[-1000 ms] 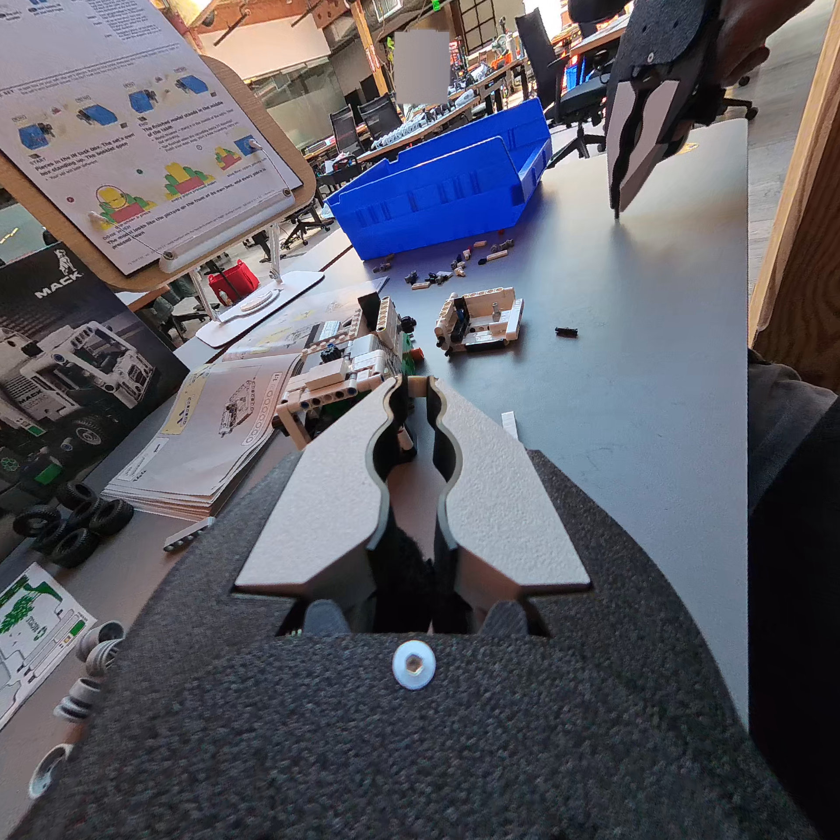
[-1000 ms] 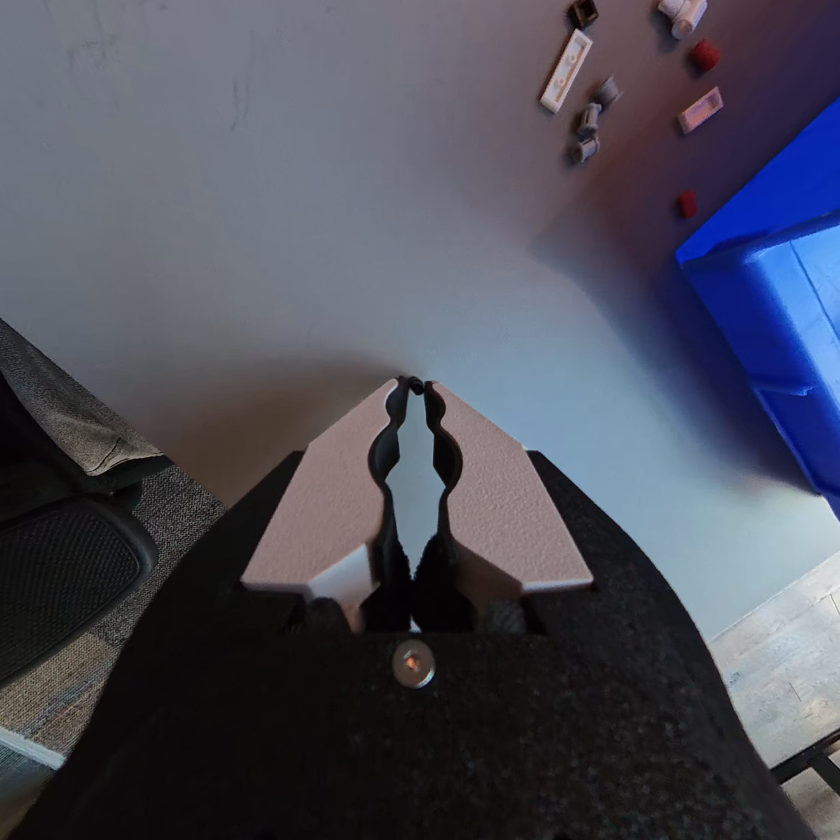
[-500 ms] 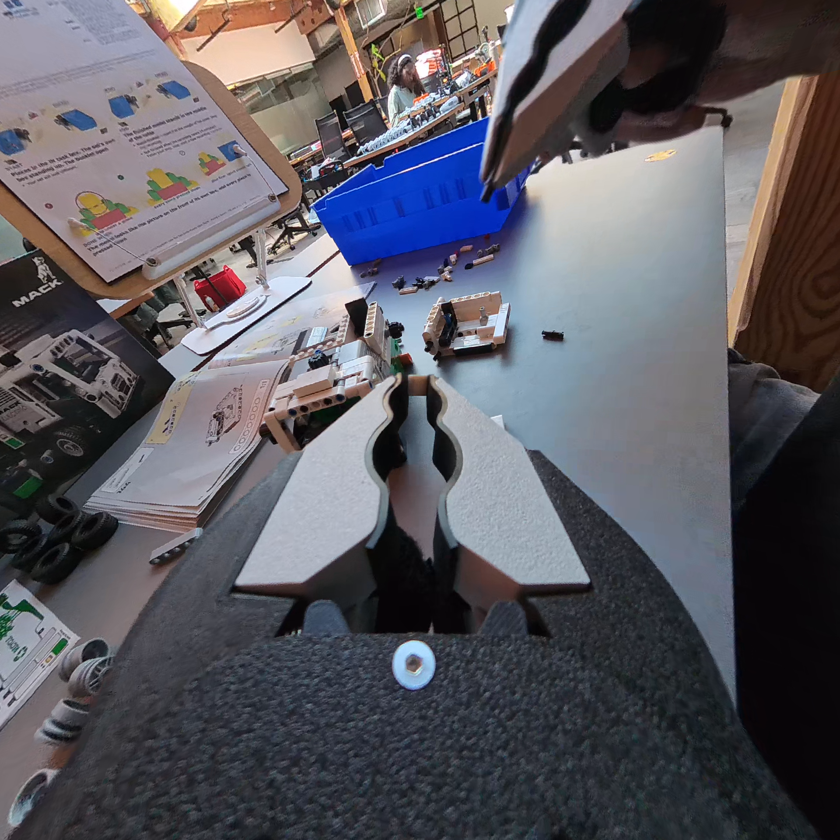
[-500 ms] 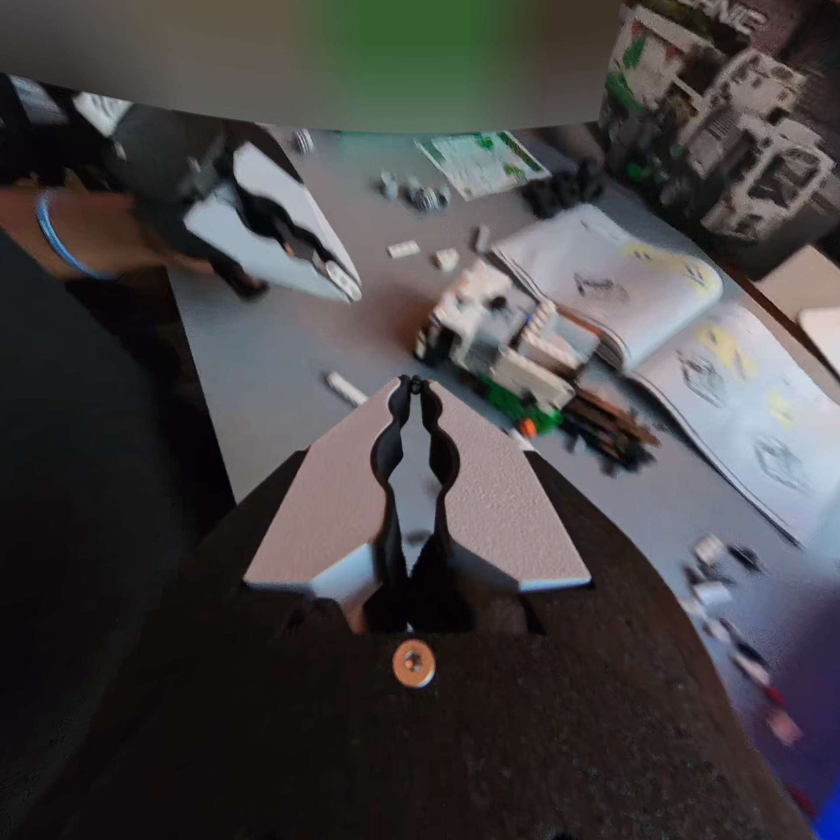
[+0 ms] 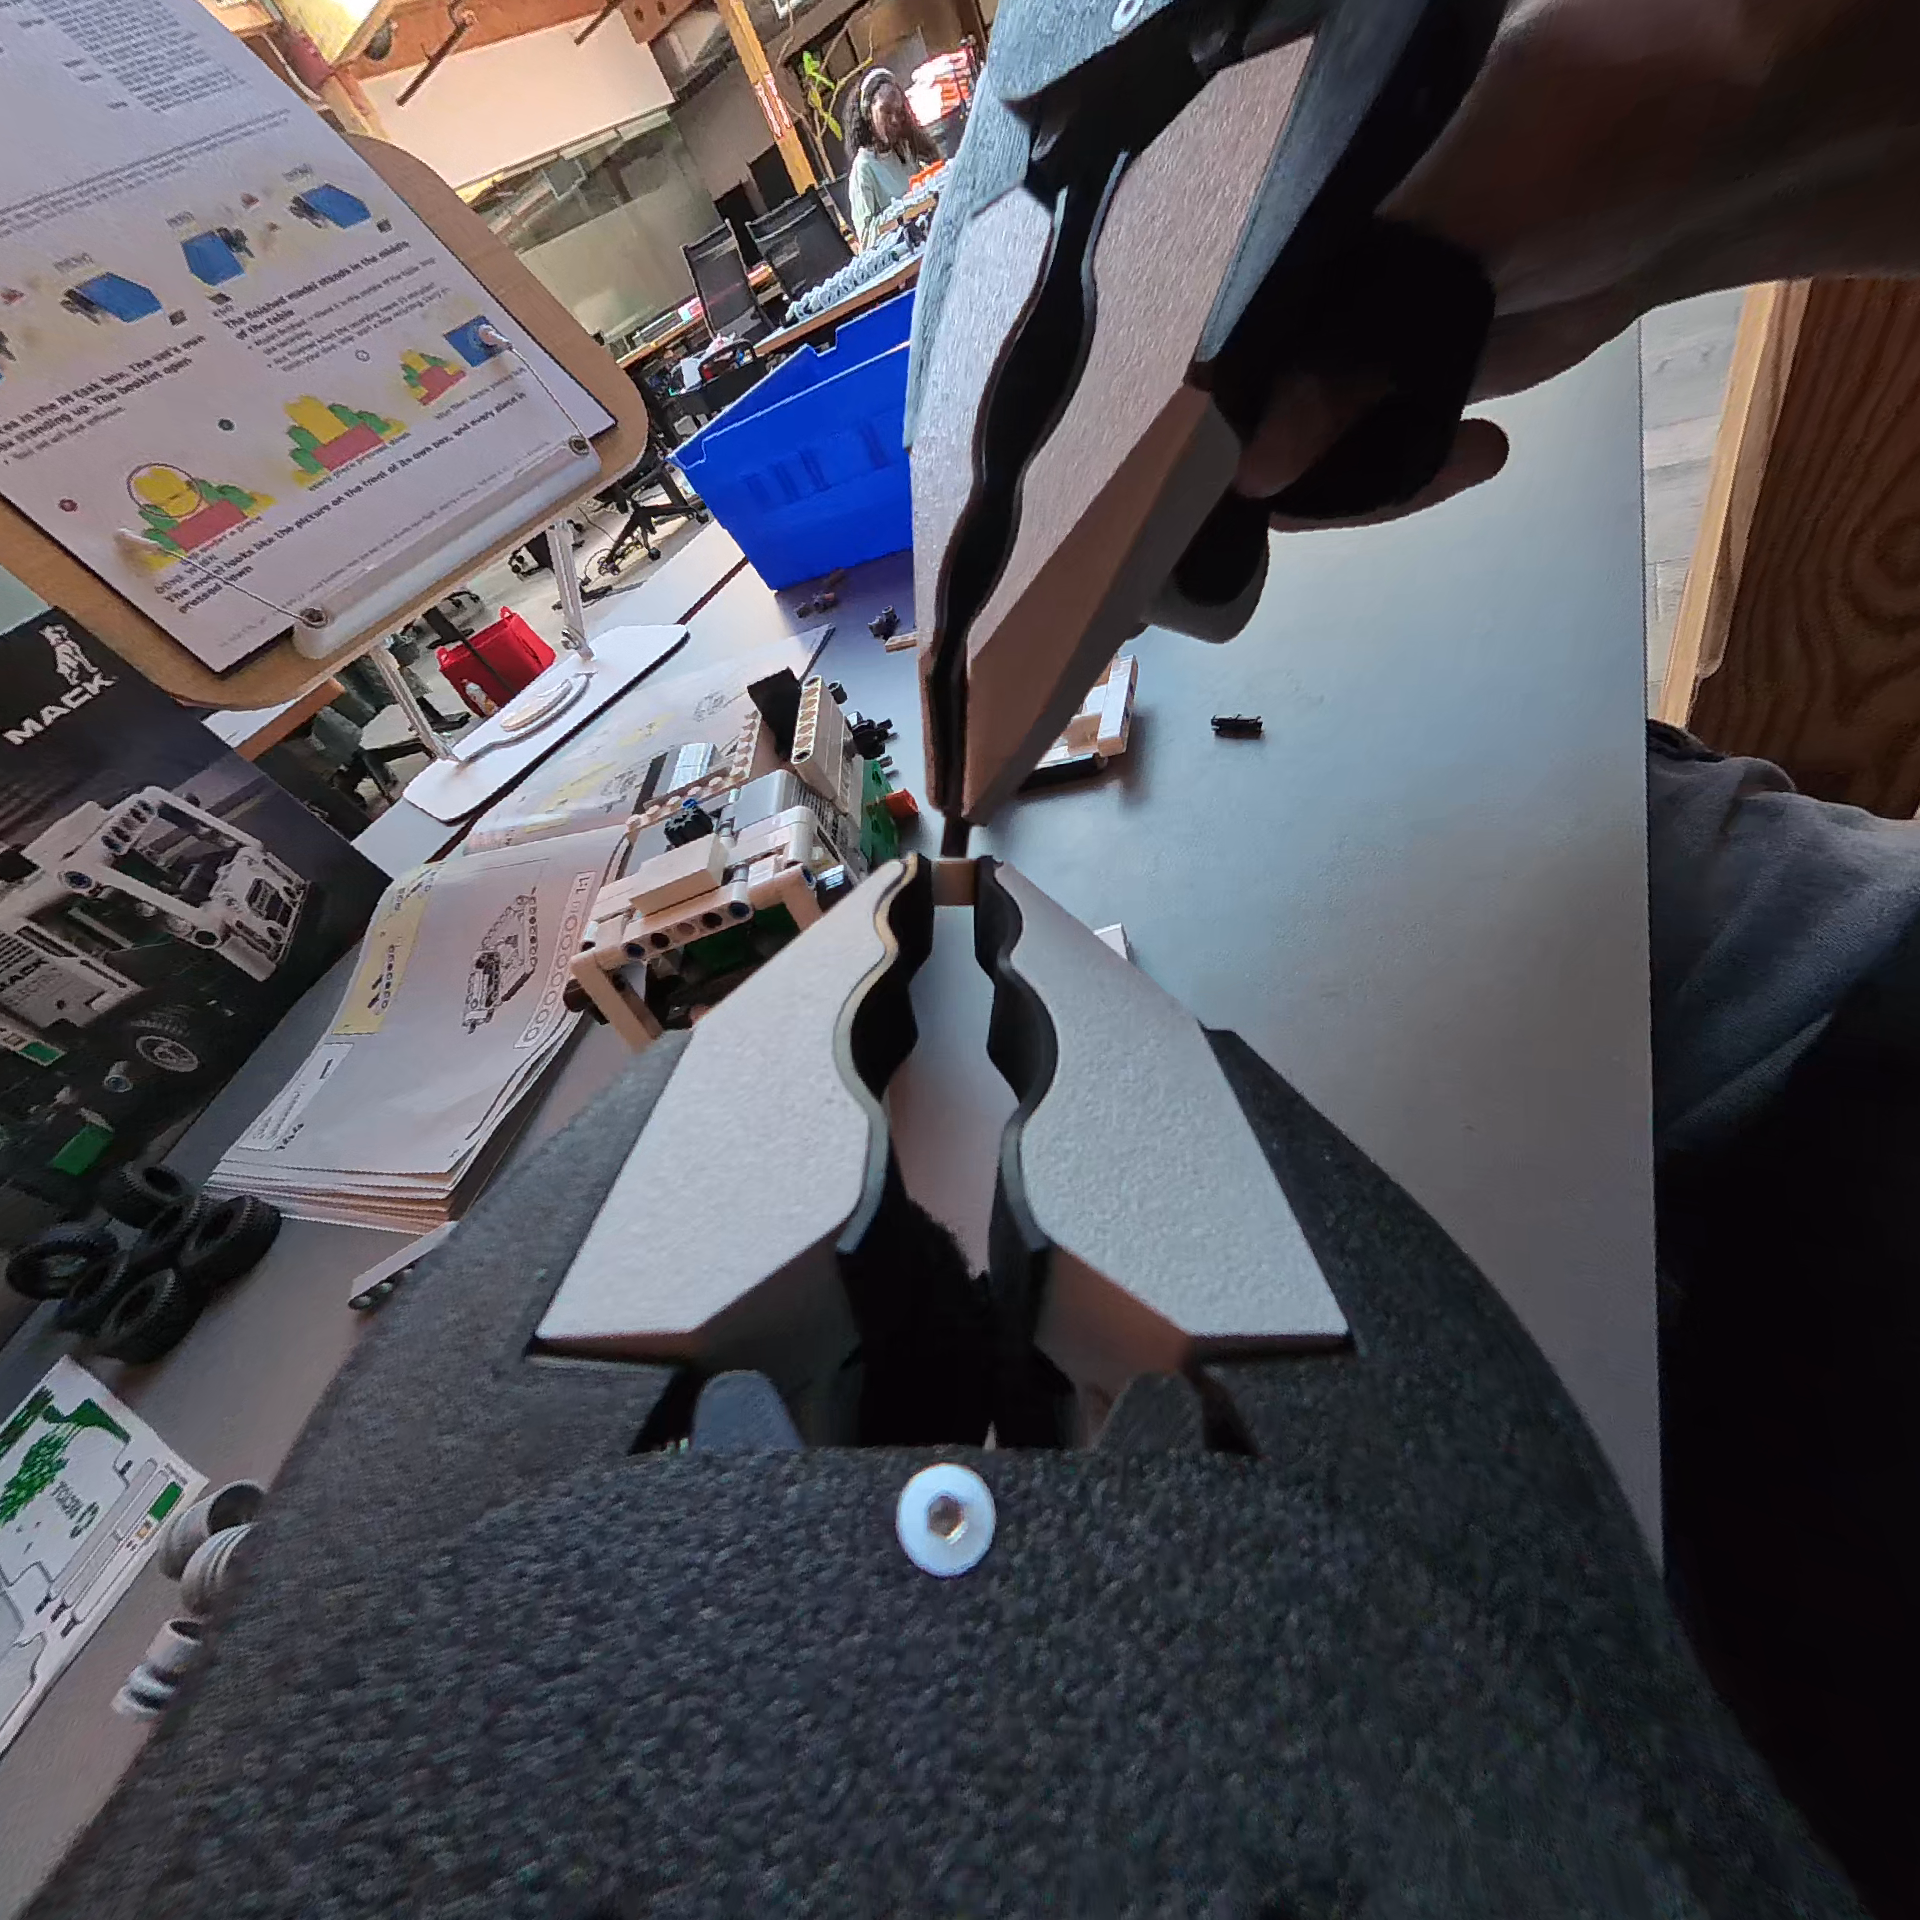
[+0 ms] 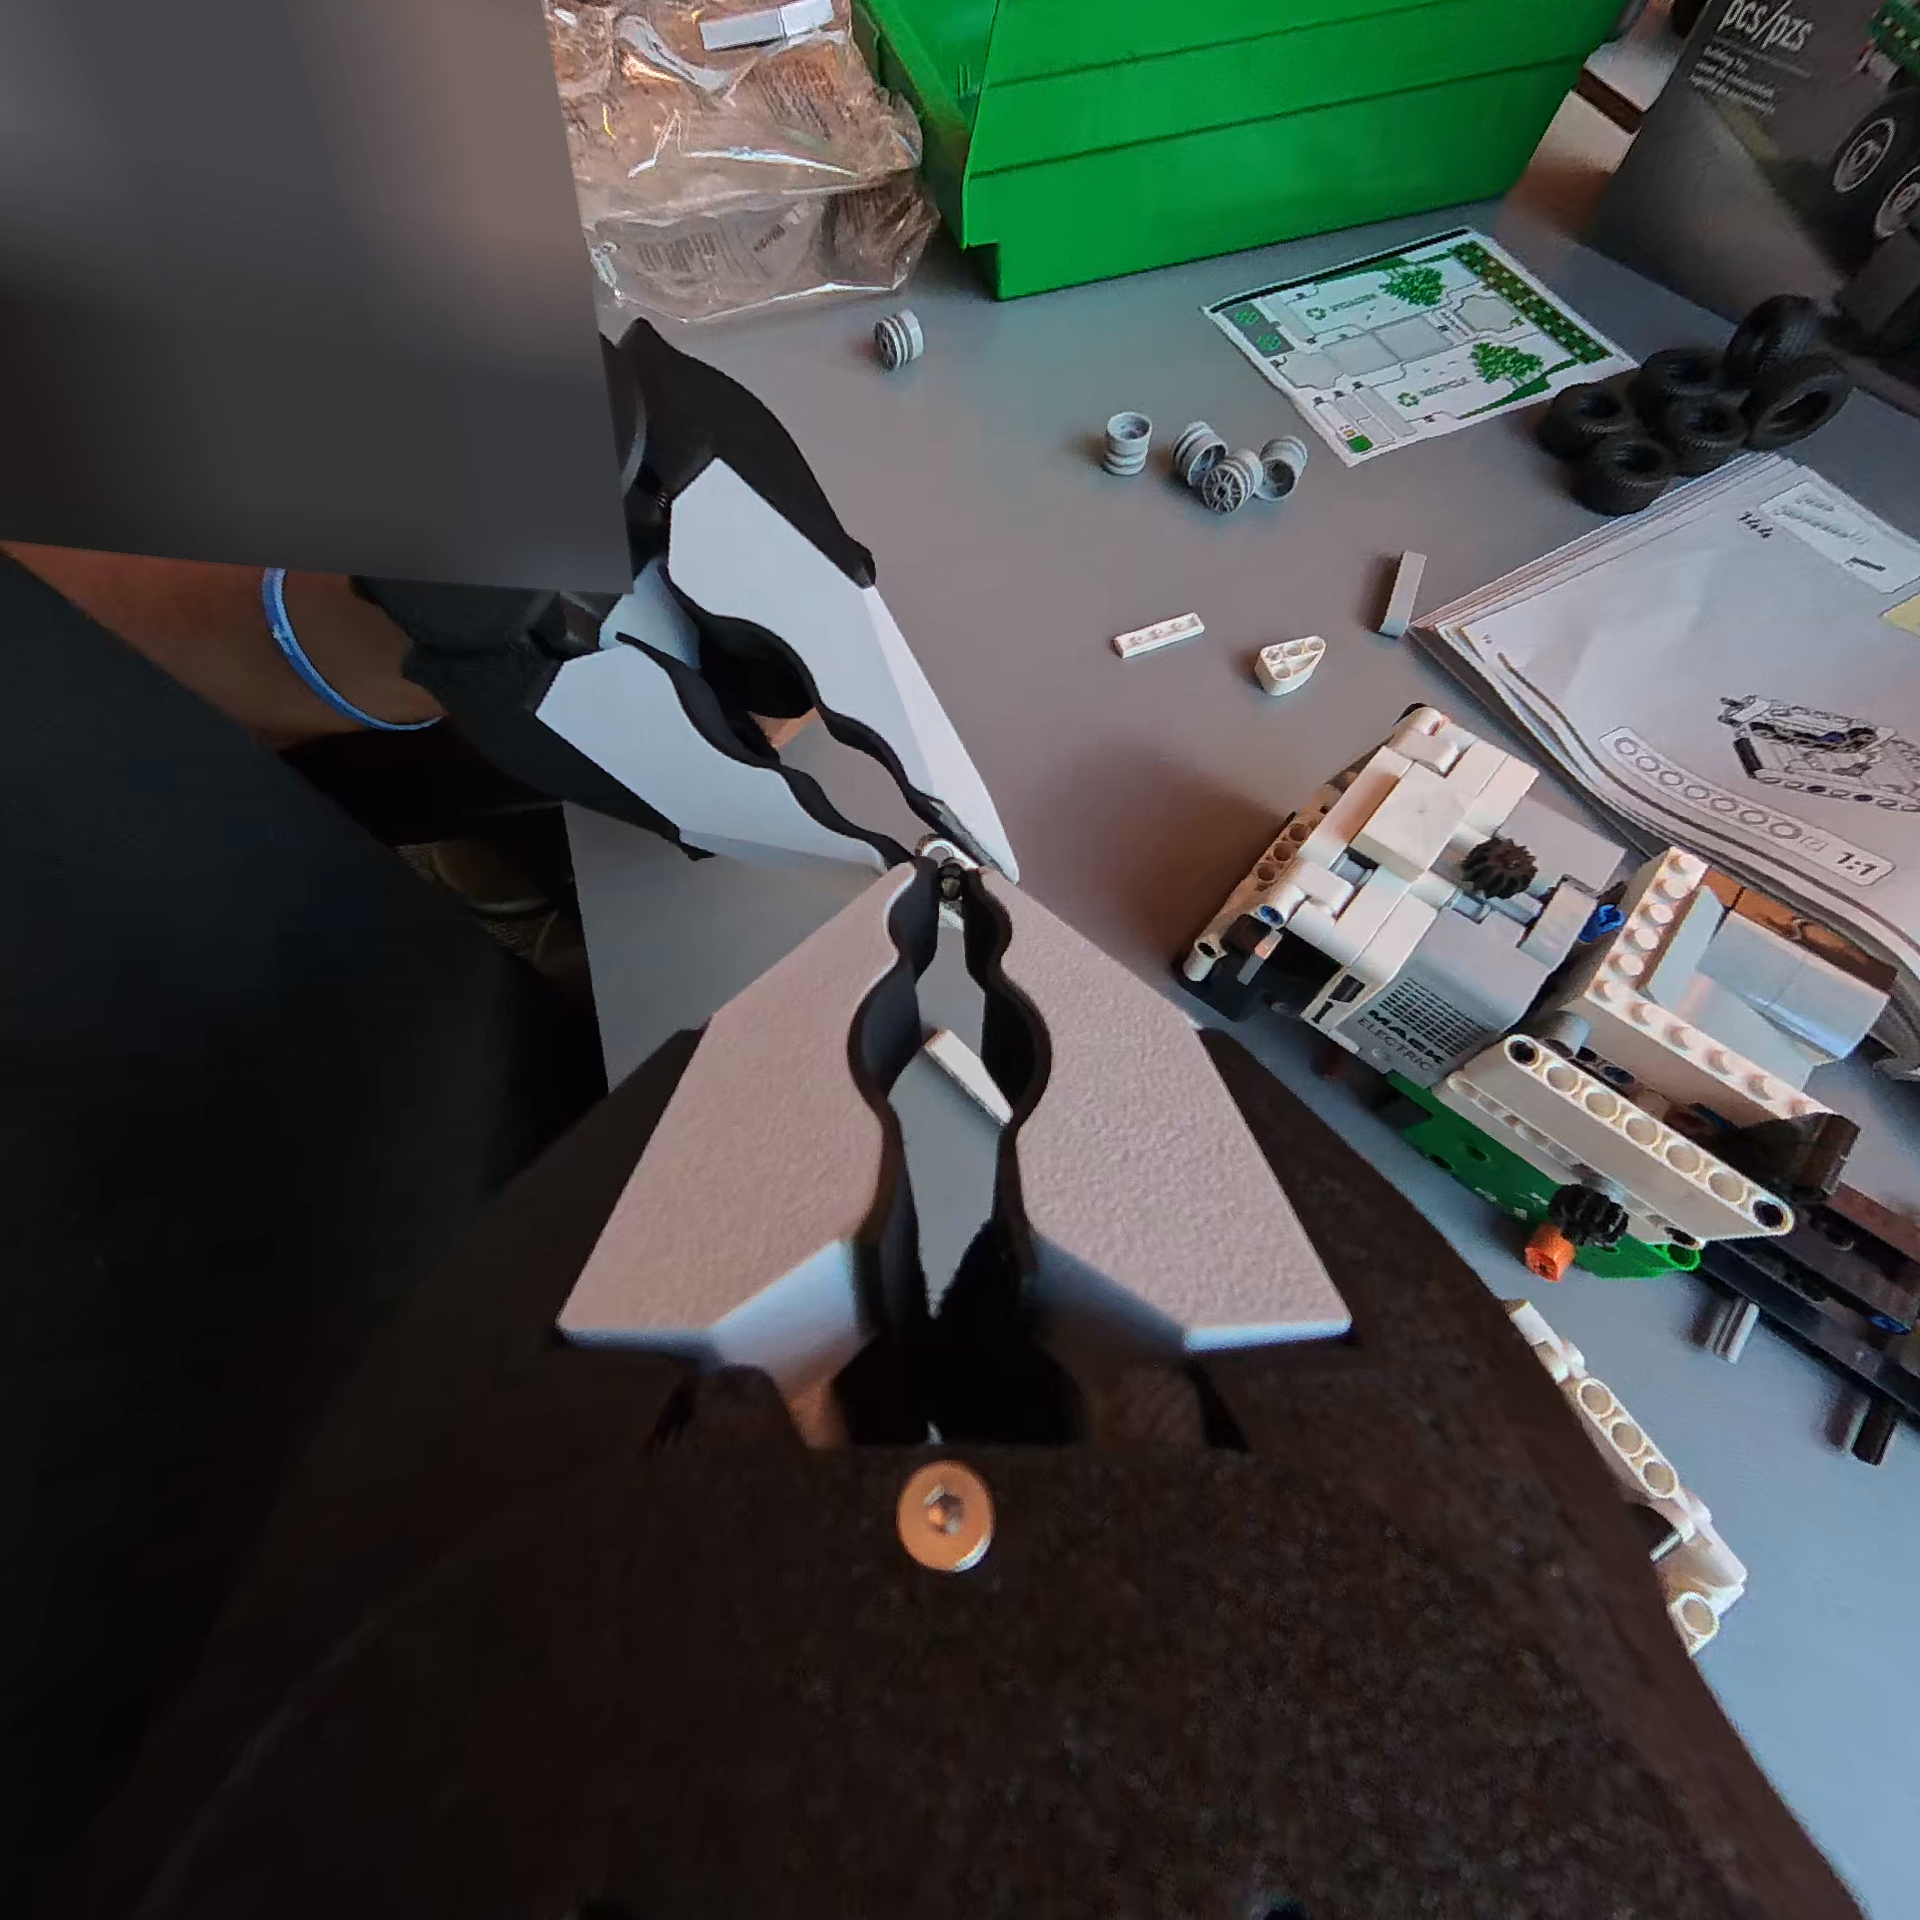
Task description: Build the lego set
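Note:
My left gripper [image 5: 954, 871] is shut on a small white lego piece [image 5: 954, 883] and holds it above the grey table. My right gripper [image 5: 948, 812] comes down from above, shut on a small black pin [image 5: 953, 835] whose end meets the white piece. In the right wrist view my right gripper [image 6: 948, 885] pinches the pin [image 6: 951, 886] tip to tip against the left gripper [image 6: 943, 850]. The half-built white and green truck [image 5: 727, 862] lies just left of the left gripper, and it also shows in the right wrist view [image 6: 1455, 997].
A blue bin [image 5: 821, 468] stands at the back and a green bin [image 6: 1195, 135] near the person. Open booklets [image 5: 436, 1018], black tyres [image 6: 1704, 405], grey hubs [image 6: 1216, 468], a sticker sheet [image 6: 1403, 343], a spare black pin [image 5: 1236, 724] and a flat white piece [image 6: 966, 1070] lie on the table. Less than 4 cm separates the two grippers' tips.
My right gripper has swung from the far table near the blue bin over to the left gripper, bringing the black pin onto the white piece. The left gripper has hardly moved.

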`<state>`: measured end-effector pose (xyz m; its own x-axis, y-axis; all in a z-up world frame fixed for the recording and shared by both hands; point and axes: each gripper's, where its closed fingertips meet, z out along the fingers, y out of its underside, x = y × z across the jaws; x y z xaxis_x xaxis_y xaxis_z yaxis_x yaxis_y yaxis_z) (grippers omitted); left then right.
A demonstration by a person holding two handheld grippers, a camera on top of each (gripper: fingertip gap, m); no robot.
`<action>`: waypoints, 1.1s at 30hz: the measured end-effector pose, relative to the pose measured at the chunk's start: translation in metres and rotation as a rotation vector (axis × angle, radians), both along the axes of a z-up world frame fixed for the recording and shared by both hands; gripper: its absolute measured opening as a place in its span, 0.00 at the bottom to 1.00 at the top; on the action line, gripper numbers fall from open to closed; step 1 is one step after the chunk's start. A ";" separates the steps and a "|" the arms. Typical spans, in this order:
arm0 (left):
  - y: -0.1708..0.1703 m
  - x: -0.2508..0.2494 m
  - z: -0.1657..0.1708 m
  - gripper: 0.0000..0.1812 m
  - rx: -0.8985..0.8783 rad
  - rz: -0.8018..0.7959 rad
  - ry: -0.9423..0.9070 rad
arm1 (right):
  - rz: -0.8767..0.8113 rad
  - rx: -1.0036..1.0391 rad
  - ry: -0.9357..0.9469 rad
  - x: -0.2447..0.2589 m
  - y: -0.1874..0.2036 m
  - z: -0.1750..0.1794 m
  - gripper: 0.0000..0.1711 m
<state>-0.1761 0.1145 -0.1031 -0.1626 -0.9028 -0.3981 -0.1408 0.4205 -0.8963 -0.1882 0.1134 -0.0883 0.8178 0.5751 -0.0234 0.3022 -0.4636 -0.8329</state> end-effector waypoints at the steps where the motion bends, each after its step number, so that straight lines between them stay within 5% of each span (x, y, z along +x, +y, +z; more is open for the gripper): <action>1: 0.000 0.000 0.000 0.04 0.001 0.000 0.003 | 0.001 -0.007 0.006 0.000 0.000 0.000 0.02; 33: 0.005 0.005 -0.013 0.03 0.044 0.075 0.081 | -0.142 -0.042 0.173 0.000 0.005 -0.015 0.02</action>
<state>-0.1716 0.1195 -0.1164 -0.1288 -0.8955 -0.4259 -0.2447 0.4449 -0.8615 -0.1878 0.1184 -0.1029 0.8721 0.4502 -0.1917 0.0858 -0.5264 -0.8459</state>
